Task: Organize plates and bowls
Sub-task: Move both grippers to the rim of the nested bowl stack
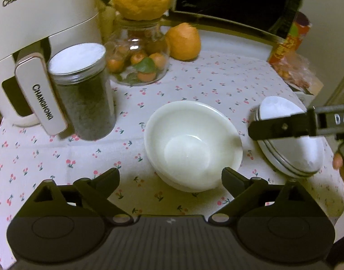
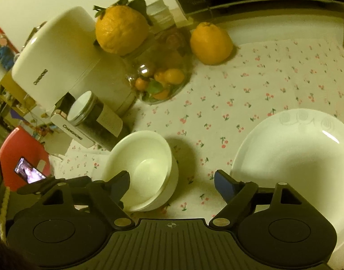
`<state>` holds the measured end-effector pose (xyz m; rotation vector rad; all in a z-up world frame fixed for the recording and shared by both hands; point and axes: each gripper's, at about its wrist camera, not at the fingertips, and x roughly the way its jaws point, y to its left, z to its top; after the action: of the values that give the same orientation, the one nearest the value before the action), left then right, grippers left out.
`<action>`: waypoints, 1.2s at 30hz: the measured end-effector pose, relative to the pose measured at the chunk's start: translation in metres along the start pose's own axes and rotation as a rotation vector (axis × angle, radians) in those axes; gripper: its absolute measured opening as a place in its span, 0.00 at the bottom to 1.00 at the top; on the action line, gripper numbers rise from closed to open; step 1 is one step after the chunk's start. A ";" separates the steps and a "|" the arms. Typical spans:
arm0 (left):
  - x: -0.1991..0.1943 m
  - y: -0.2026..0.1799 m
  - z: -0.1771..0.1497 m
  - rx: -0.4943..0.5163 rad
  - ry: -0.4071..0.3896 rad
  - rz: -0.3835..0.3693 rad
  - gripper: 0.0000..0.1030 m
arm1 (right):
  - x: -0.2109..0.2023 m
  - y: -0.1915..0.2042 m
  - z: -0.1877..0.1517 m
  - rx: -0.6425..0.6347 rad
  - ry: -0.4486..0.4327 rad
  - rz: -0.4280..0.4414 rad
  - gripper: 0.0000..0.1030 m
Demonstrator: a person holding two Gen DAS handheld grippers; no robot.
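Observation:
Stacked white bowls (image 1: 193, 145) stand on the cherry-print tablecloth, just ahead of my open, empty left gripper (image 1: 170, 176). To their right lie white plates with dark rim lines (image 1: 291, 155), and one finger of the right gripper (image 1: 282, 127) reaches across above them. In the right wrist view the bowls (image 2: 144, 168) sit ahead and left, behind the left fingertip. The white plate (image 2: 295, 164) fills the right side, close to the right fingertip. My right gripper (image 2: 172, 183) is open and empty above the cloth between bowls and plate.
A white CHANGHONG appliance (image 1: 32, 51) and a dark-filled jar (image 1: 84, 90) stand at the left. A glass jar of small oranges (image 1: 140, 60) with large citrus fruits (image 1: 183, 41) stands behind. Snack packets (image 1: 293, 54) lie at the far right. A red stool (image 2: 21, 155) stands beside the table.

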<state>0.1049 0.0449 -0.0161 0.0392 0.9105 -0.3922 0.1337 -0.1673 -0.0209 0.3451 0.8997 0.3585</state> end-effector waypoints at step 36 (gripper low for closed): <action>0.055 -0.018 -0.028 0.262 -0.093 -0.056 0.99 | 0.044 0.008 0.013 -0.142 -0.071 0.015 0.80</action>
<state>0.1076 0.0162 -0.0736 0.2338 0.7650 -0.5590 0.1679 -0.1428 -0.0402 0.2325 0.7977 0.4194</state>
